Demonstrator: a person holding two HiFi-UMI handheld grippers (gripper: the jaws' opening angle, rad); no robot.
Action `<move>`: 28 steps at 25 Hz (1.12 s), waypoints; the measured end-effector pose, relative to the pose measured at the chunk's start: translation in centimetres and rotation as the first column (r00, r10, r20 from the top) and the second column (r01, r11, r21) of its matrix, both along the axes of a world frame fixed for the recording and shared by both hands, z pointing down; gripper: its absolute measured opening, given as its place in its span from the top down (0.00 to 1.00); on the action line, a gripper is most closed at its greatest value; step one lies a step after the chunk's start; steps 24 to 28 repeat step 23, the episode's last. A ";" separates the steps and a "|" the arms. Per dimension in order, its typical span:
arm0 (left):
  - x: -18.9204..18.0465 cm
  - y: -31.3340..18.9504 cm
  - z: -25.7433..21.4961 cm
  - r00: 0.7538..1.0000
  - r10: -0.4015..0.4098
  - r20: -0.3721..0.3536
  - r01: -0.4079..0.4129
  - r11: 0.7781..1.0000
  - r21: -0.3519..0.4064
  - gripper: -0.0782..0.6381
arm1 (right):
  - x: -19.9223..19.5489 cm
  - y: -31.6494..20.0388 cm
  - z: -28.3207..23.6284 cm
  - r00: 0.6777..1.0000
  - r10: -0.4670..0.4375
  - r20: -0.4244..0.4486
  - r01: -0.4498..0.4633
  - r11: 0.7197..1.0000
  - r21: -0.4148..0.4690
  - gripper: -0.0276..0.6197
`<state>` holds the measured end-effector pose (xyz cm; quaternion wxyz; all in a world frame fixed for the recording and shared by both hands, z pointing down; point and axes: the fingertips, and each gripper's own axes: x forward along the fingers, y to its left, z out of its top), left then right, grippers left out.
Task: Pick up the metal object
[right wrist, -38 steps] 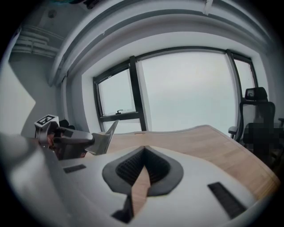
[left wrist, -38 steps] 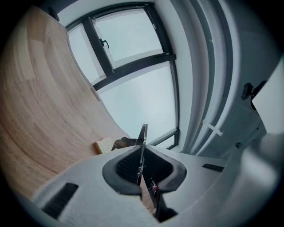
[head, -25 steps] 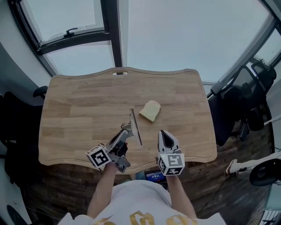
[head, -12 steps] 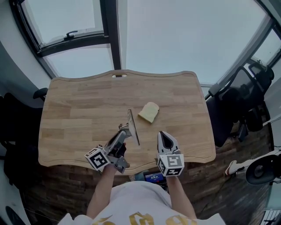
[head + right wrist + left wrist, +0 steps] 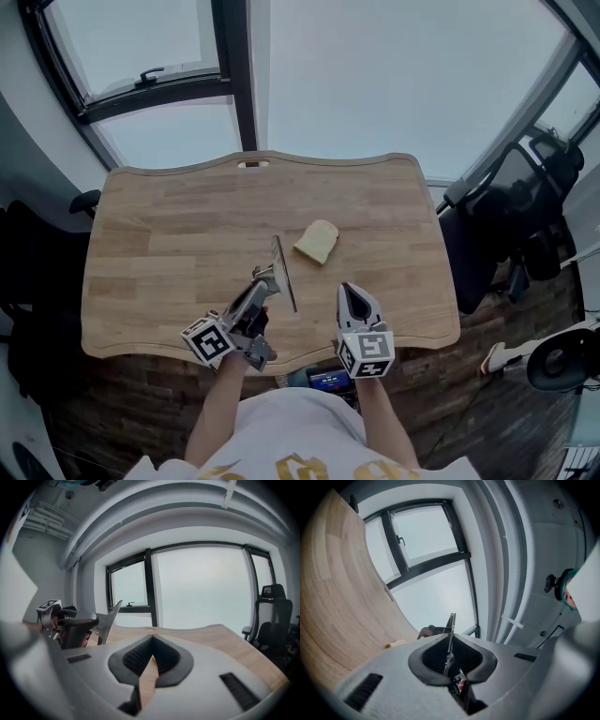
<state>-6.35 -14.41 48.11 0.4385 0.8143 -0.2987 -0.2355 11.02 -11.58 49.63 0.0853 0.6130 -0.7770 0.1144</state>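
The metal object [image 5: 284,270] is a long, thin flat blade. My left gripper [image 5: 266,281] is shut on its near end and holds it above the wooden table [image 5: 178,225], edge up. In the left gripper view the blade [image 5: 450,626] stands edge-on between the pressed jaws of the left gripper [image 5: 449,645]. My right gripper [image 5: 354,296] hovers over the table's front edge, jaw tips together and nothing in them. From the right gripper view the blade [image 5: 109,619] and the left gripper [image 5: 70,623] show at the left, and the right gripper [image 5: 152,649] is shut.
A slice of bread [image 5: 317,241] lies on the table just beyond and right of the blade. A black office chair [image 5: 525,202] stands off the table's right end. Large windows [image 5: 394,84] run behind the table's far edge.
Almost nothing: the left gripper keeps the blade lifted in about the same place, and the right gripper has stayed put.
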 end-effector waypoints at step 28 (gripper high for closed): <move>0.2 -0.2 0.6 1.000 0.005 -0.006 -0.005 1.000 -0.021 0.84 | -0.1 0.0 0.8 1.000 -0.006 0.014 0.006 1.000 -0.010 0.94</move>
